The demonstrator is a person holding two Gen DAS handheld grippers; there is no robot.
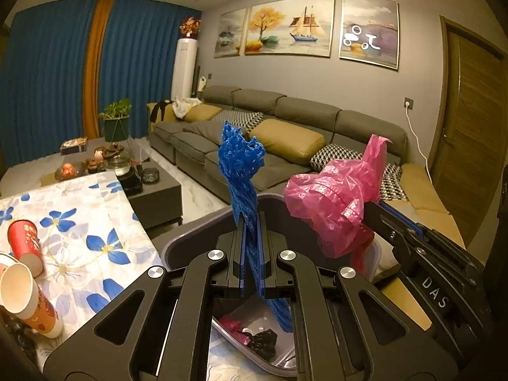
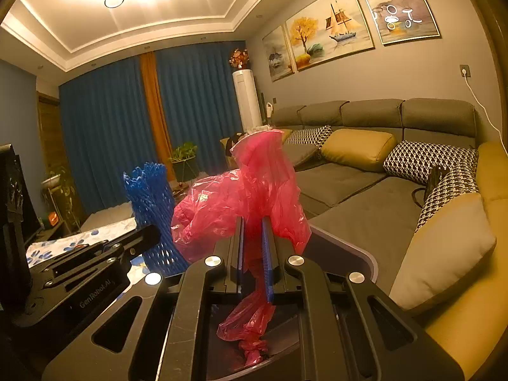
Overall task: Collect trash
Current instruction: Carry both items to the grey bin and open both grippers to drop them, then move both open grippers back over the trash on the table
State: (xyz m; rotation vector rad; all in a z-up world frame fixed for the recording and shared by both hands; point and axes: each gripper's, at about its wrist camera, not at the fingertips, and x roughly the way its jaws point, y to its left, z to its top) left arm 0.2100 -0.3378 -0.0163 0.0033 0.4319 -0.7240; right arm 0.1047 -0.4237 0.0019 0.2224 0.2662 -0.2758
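My left gripper (image 1: 250, 219) is shut on a blue foam net (image 1: 239, 171) that sticks up between its pads and hangs down below them. My right gripper (image 2: 252, 222) is shut on a crumpled pink plastic bag (image 2: 247, 184), whose tail dangles under the jaws. Both are held over a grey plastic bin (image 1: 177, 247) that stands beside the table. Pink and black bags (image 1: 254, 333) lie in its bottom. In the left wrist view the pink bag (image 1: 333, 203) and the right gripper appear at the right. The blue net (image 2: 152, 203) shows at the left of the right wrist view.
A table with a blue-flowered cloth (image 1: 79, 222) lies to the left, with red paper cups (image 1: 25, 244) tipped over on it. A dark coffee table (image 1: 152, 187) with tea things stands behind. A long grey sofa (image 1: 285, 146) with cushions runs along the right wall.
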